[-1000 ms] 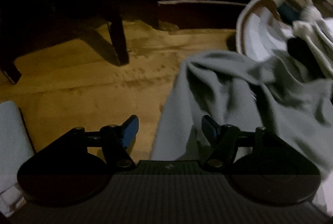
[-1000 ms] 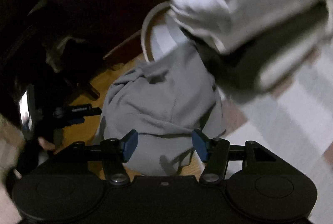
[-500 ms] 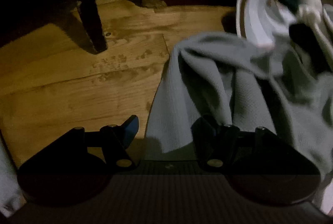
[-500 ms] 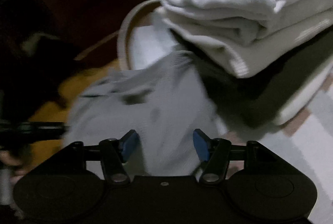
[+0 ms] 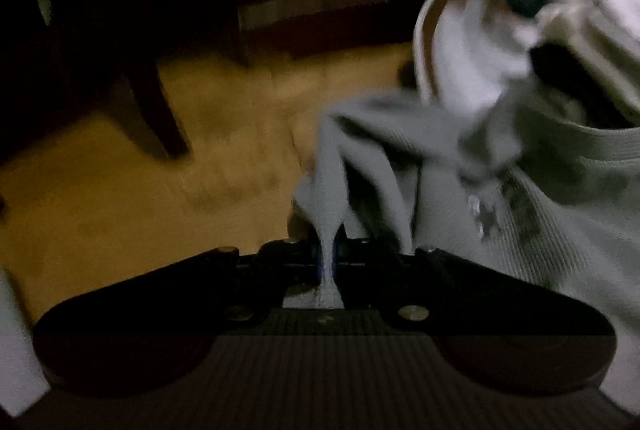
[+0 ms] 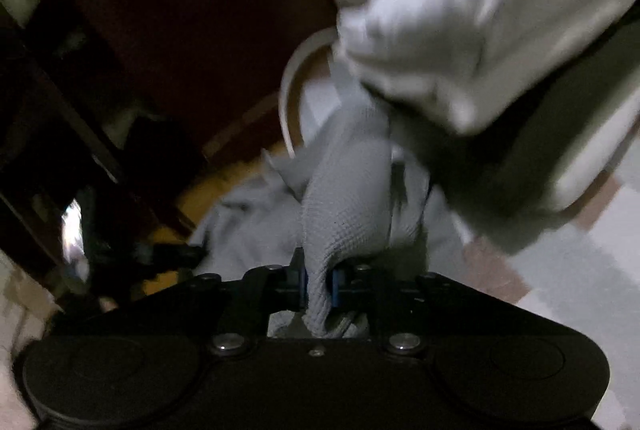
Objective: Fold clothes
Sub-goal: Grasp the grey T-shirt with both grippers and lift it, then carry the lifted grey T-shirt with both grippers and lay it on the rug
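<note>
grey garment [image 5: 532, 214]: pinched in left gripper [image 5: 329, 262]; right gripper [image 6: 319, 284] fingers closing on a fold. to be lifted evenly, clear of white folded stack [image 6: 480, 30].

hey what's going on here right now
A person is folding laundry with a handheld gripper in each hand. The left gripper is shut on a fold of the grey knit garment, and the right gripper's jaws are closing on another bunch of it. A stack of folded clothes sits just beyond.
</note>
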`<state>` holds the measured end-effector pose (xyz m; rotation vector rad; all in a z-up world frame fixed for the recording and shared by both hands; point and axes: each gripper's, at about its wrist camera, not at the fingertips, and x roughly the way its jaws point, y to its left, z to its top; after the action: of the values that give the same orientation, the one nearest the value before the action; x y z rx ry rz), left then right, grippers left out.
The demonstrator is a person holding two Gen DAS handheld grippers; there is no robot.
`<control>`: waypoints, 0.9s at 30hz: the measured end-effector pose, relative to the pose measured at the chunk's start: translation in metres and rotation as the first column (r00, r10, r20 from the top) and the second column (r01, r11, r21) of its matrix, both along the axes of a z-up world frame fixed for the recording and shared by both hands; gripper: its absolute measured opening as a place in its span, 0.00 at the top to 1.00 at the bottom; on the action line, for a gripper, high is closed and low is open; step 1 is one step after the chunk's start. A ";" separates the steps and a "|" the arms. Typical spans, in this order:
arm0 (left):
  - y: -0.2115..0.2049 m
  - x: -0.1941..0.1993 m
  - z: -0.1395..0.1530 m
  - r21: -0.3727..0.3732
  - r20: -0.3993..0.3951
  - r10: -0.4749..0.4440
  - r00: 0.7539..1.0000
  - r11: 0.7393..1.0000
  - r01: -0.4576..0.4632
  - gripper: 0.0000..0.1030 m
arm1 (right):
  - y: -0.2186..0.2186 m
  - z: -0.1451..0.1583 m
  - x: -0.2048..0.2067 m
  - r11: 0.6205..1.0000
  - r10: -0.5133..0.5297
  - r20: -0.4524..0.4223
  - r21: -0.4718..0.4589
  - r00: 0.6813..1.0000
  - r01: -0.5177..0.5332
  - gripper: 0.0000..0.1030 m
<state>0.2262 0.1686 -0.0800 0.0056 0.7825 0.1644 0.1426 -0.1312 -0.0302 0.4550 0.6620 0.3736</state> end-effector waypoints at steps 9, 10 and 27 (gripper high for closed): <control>-0.056 -0.082 0.121 0.099 0.446 -0.161 0.880 0.986 0.130 0.97 | -0.041 0.103 -0.114 0.957 -0.176 0.222 -0.188 0.959 0.219 0.88; -0.062 -0.090 0.135 0.086 0.479 -0.179 0.859 0.984 0.157 0.97 | -0.046 0.113 -0.128 0.949 -0.195 0.234 -0.200 0.953 0.244 0.88; -0.190 -0.203 0.233 0.132 0.659 -0.472 0.586 0.839 0.528 0.97 | -0.181 0.192 -0.315 0.764 -0.403 0.240 -0.443 0.883 0.469 0.88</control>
<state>0.0236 -0.0211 0.1533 0.0905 0.0232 -0.4056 -0.1721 -0.3124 0.1620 0.0820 0.4764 -0.2176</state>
